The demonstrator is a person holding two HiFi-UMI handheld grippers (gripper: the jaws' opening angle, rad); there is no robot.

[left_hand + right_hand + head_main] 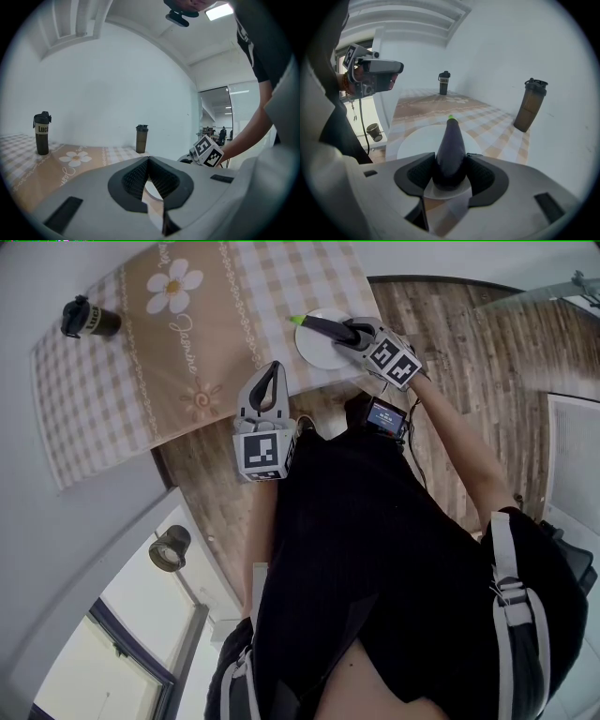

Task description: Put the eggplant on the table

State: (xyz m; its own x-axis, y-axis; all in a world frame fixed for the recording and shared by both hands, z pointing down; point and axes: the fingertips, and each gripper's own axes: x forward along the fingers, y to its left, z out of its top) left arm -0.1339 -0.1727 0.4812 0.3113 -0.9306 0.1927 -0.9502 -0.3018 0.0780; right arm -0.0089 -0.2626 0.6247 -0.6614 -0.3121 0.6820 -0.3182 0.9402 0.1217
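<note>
Your right claw (451, 161) clamped on eggplant (451, 140), fat end between the pads, green tip pointing ahead of claw, white plate (412, 145) just beneath, your left claw (149, 160) closed, empty.

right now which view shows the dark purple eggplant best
The right gripper view: the dark purple eggplant sits large between the pads of the right gripper, over the white round plate. The head view shows the eggplant small, partly covered. In the left gripper view it cannot be made out.
</note>
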